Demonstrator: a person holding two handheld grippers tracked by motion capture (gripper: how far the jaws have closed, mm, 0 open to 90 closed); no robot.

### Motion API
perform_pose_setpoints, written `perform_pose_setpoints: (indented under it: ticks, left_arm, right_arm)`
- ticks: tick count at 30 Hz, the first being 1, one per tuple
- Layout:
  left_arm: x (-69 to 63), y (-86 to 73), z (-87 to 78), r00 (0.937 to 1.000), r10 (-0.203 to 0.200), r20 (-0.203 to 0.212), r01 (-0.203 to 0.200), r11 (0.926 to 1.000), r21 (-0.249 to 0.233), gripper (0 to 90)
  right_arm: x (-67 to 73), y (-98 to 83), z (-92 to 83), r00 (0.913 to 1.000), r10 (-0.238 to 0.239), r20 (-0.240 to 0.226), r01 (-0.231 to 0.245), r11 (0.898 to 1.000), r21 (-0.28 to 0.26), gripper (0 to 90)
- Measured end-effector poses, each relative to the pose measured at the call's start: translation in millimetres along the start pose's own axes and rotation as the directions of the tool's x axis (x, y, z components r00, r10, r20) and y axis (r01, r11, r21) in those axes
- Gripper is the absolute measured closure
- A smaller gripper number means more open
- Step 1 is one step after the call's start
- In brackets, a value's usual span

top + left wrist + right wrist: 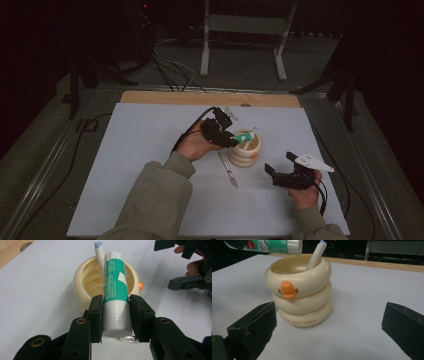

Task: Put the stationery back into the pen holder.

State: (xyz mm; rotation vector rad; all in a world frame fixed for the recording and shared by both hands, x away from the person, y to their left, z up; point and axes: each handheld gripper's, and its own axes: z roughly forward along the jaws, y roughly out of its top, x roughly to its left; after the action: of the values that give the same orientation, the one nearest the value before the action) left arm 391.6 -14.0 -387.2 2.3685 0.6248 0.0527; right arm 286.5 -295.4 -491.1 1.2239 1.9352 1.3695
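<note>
Underneath, orange beak [287,289] on holder [300,303].

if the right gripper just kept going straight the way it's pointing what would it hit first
Most likely the cream duck-faced holder: it stands dead ahead between the open jaws of the right gripper, with bare white table sheet before it. Depth is hard to judge, so contact height is uncertain.

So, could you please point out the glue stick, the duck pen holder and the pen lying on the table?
glue stick [115,277], left gripper view, on its green label.
duck pen holder [312,285], right gripper view, on its top ring.
pen [228,170], high view, on its barrel.
</note>
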Motion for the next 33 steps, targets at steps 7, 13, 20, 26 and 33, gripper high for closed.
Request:
perform_pose_setpoints:
  ticks: [7,13,20,26,33]
  left_arm:
    - [0.2,1.6,3.1,1.0,-0.008,0.002,0.008,1.0,-0.003,65.5]
    - [1.7,1.6,3.7,0.9999,-0.016,0.0,0.016,0.9998,-0.006,65.4]
    - [2.3,2.4,4.1,0.9997,-0.022,0.006,0.022,0.9997,-0.012,65.4]
    - [1.4,4.9,7.9,0.9997,-0.021,0.014,0.022,0.9996,-0.017,65.3]
    - [-1.3,8.5,13.9,0.9995,-0.021,0.023,0.021,0.9997,-0.016,65.4]
  right_arm:
    - [-0.3,0.0,0.0,1.0,0.001,0.0,-0.001,1.0,0.001,0.3]
    - [-0.3,-0.1,0.2,1.0,0.0,0.0,0.0,1.0,0.003,0.3]
    - [-0.4,-0.2,0.5,1.0,0.0,0.0,0.0,1.0,0.004,0.3]
    - [-0.3,-0.2,0.6,1.0,0.001,-0.001,0.0,1.0,0.005,0.3]
    - [-0.4,-0.2,0.7,1.0,0.001,-0.001,-0.001,1.0,0.006,0.3]
